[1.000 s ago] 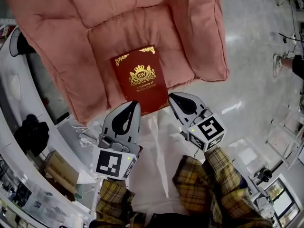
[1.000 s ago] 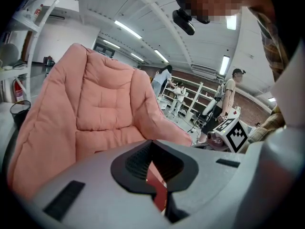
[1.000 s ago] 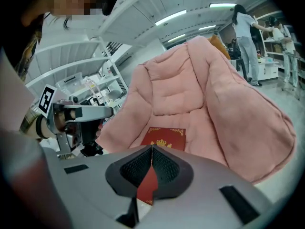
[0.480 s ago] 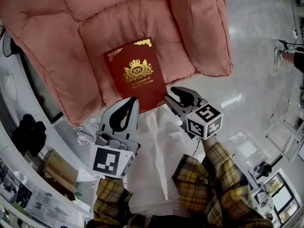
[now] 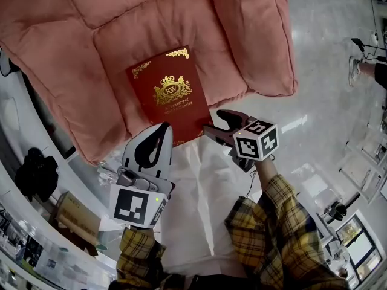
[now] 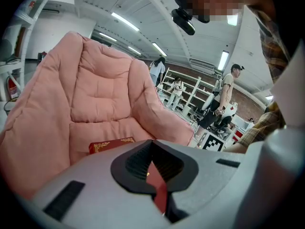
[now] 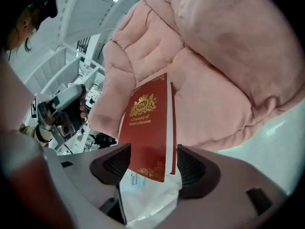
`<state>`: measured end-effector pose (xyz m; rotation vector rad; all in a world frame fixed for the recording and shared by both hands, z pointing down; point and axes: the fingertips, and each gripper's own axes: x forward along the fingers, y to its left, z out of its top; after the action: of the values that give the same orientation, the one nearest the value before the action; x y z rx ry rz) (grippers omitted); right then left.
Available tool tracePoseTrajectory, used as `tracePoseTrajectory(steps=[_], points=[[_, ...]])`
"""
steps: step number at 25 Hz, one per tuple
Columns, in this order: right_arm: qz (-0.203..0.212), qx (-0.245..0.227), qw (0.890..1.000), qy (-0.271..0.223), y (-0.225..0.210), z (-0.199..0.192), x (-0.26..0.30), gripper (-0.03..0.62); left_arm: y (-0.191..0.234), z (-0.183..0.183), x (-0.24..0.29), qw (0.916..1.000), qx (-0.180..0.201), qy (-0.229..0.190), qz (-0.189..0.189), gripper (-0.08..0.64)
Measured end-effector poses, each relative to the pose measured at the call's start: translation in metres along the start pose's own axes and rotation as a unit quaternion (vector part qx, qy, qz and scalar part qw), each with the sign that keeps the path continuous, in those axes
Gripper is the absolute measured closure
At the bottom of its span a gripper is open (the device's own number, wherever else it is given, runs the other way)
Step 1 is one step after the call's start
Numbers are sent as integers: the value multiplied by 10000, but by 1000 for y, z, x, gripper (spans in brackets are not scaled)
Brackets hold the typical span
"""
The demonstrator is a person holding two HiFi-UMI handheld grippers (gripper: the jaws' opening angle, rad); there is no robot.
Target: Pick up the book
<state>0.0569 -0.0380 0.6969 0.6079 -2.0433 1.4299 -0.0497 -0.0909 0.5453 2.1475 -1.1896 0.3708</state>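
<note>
A dark red book [image 5: 166, 95] with gold print lies flat on the seat of a pink cushioned chair [image 5: 181, 23]. My right gripper [image 5: 216, 121] is at the book's near right corner, its jaws opening. In the right gripper view the book [image 7: 147, 123] has its near corner between the jaws of that gripper [image 7: 150, 159], and the pads stand off both sides of it. My left gripper [image 5: 165, 127] is shut and empty, with its tip just in front of the book's near edge. The left gripper view shows the book [image 6: 110, 145] beyond the closed jaws of the left gripper [image 6: 153, 178].
The chair's padded arm [image 5: 266, 41] rises right of the book. White curved furniture [image 5: 36, 180] with clutter runs along the left. Shiny floor [image 5: 326, 119] lies to the right, with a person's shoe [image 5: 355, 72] at the far edge. White cloth [image 5: 199, 192] hangs below my grippers.
My right gripper has dropped toward the book's near right corner, rolled over, and its jaws have spread from shut to wide. My left gripper has stayed about where it was.
</note>
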Motion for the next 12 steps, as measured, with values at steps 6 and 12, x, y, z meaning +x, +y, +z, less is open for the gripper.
tracePoseTrajectory(steps=[6,12], points=[[368,380,9975,458,-14,-18,21,285,3,-7,4,9998,124,153,-71,557],[676,593,9925,822,-18,-23,37,281,6,1,5,9999,63,107,14,557]])
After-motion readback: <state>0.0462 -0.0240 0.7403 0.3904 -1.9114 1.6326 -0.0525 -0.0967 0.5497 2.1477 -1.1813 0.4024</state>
